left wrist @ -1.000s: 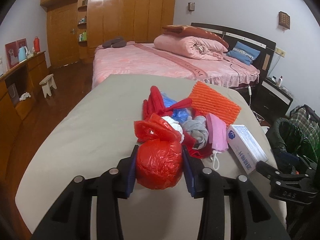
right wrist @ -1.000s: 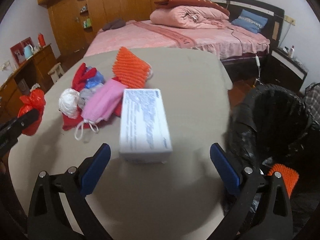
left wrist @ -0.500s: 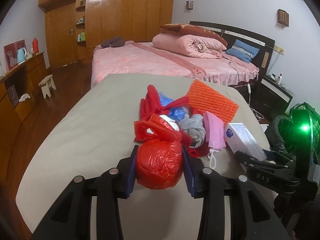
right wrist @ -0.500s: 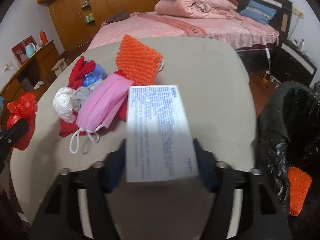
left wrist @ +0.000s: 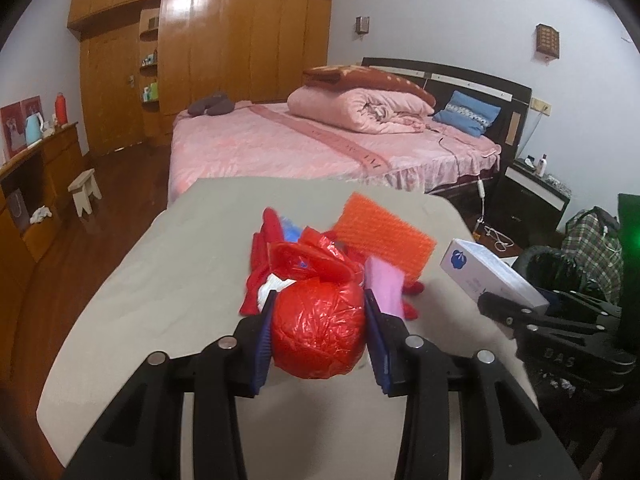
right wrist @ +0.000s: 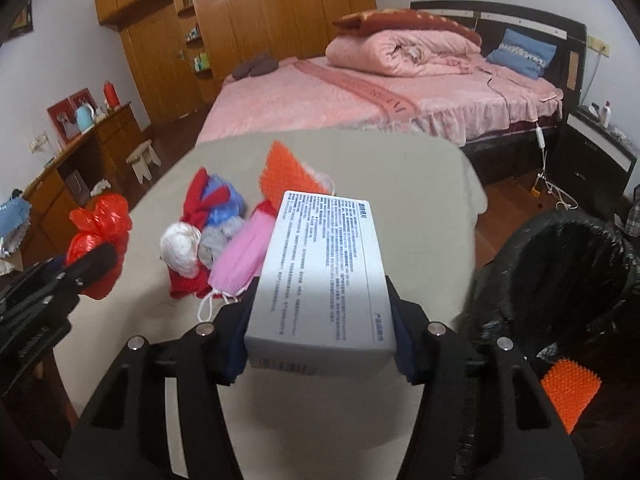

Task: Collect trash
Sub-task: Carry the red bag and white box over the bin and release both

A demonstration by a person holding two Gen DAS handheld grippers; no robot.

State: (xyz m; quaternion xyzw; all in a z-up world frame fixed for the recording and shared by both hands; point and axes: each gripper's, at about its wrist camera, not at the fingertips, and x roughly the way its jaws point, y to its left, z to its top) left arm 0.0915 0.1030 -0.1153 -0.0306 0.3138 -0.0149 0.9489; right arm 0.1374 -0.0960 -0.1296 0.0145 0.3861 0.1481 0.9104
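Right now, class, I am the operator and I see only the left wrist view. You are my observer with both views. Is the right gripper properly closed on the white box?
Observer: Yes. In the right wrist view the right gripper is shut on the white box, with a pad against each long side.
Operator: Is anything in the black bin bag already?
Observer: An orange spiky pad lies inside the black bin bag, low on its near side.
Operator: What sits left of the pink mask?
Observer: A grey bundle lies against the pink mask, with a white bundle on its other side.
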